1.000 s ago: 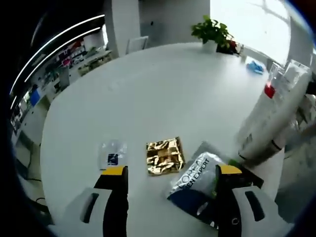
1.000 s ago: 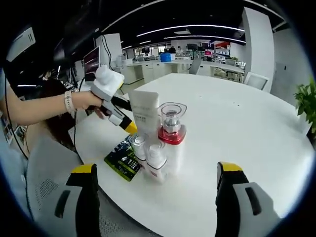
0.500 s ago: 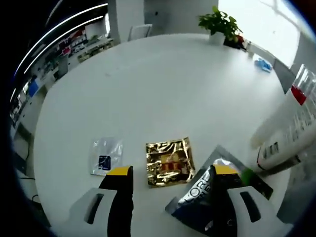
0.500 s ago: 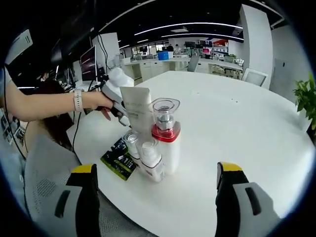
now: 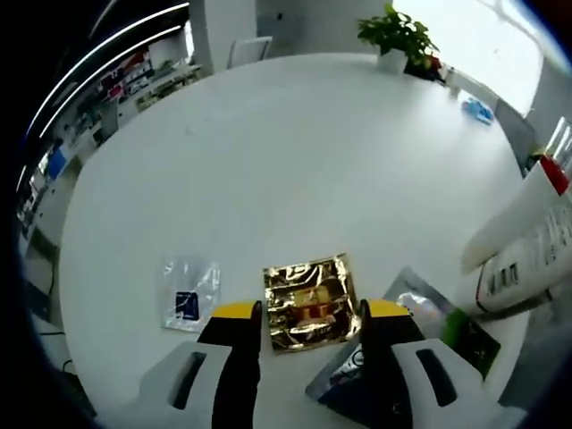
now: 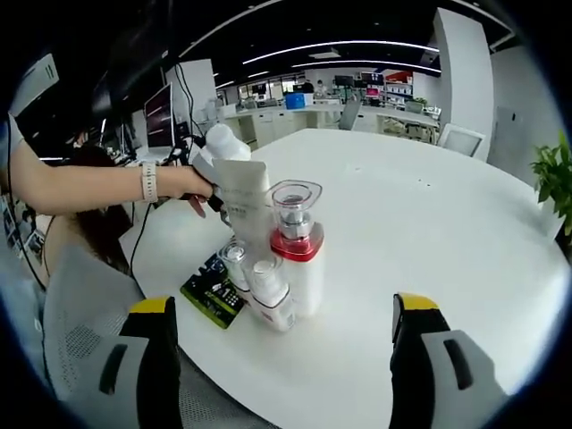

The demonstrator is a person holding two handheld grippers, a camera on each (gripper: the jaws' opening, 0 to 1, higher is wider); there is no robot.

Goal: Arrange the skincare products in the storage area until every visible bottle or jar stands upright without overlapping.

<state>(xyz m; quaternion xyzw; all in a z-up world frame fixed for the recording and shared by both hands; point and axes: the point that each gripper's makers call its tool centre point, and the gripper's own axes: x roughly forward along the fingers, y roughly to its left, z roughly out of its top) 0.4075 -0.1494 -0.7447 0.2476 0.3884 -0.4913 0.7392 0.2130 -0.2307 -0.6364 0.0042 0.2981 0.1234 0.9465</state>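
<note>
The left hand-held gripper (image 5: pixel 308 315) had narrowed its open jaws around the gold sachet (image 5: pixel 309 290), suggesting a pickup next, while the right hand-held gripper (image 6: pixel 281 308) hung wide open near the upright bottles (image 6: pixel 286 268).

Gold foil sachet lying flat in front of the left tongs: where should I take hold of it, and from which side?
Take the gold sachet by its near edge, coming low from the tongs' side. It lies flat on the white table, so only a thin edge offers purchase. The left tongs stand open astride that edge; the dark pouch crowds the right corner.
</note>
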